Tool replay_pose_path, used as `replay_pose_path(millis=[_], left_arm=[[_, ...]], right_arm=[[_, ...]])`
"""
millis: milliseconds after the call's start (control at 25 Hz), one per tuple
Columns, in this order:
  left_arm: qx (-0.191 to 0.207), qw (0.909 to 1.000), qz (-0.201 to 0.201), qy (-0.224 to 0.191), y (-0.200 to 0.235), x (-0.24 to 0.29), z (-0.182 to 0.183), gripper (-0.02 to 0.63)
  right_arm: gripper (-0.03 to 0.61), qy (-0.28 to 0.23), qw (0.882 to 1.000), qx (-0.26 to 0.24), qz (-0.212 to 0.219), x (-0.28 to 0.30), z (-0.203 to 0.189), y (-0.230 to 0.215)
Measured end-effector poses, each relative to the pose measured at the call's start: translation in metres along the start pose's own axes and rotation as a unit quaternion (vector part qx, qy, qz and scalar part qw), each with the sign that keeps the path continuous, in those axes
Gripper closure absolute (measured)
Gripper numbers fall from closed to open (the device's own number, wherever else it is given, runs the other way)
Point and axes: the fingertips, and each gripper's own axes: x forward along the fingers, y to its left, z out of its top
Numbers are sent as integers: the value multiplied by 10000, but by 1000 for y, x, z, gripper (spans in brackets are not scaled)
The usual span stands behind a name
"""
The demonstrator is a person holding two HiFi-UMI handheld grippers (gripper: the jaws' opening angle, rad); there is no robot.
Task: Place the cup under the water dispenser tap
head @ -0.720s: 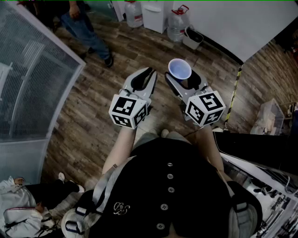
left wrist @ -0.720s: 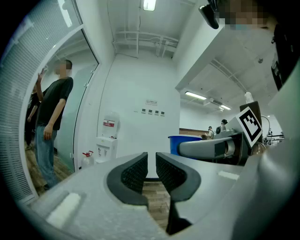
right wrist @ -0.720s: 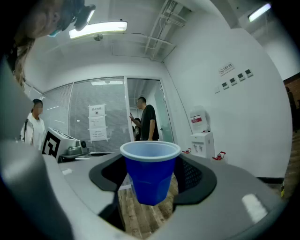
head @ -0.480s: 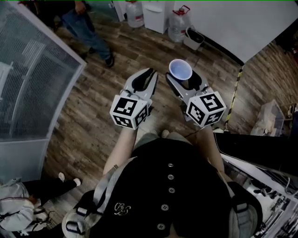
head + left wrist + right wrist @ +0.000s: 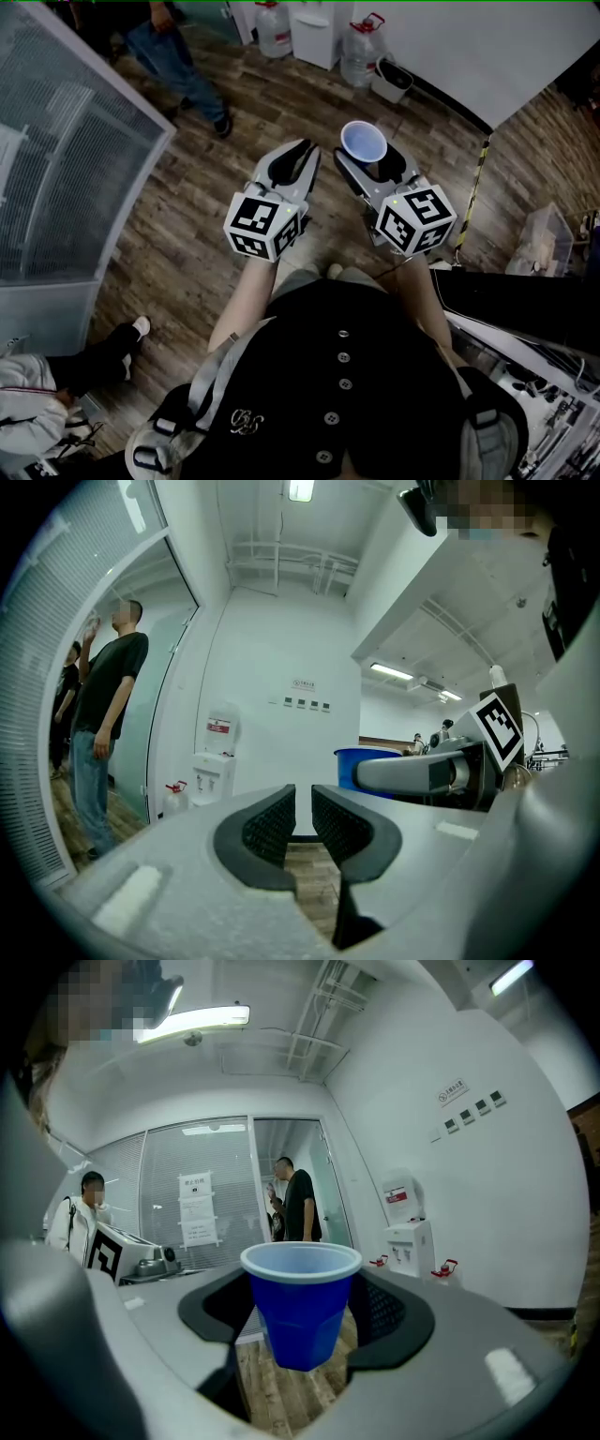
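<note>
One blue cup [image 5: 302, 1316], pale rim, upright, pinched by right claw [image 5: 366, 159], left claw [image 5: 303, 819] closed, empty.

A black top [image 5: 375, 394] with a row of buttons [image 5: 343, 357] is being worn under grey shoulder straps [image 5: 208, 380]. Grey shells [image 5: 283, 183], black ribbed pads [image 5: 270, 823] and black-and-white marker cubes [image 5: 262, 225] are being shown on the left gripper [image 5: 302, 150] and right gripper [image 5: 367, 161].

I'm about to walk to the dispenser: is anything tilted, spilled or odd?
Nothing stands out. The blue plastic cup sits upright and looks empty, held by the right gripper; the wooden floor shows no spill.
</note>
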Motion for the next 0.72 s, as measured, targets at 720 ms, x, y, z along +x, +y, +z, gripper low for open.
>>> replay_pose_path(millis=[720], left_arm=[[28,9997,-242,78,43,5,-3,567]], right_arm=[[276,-54,9999,46,-116,44,-6,10]])
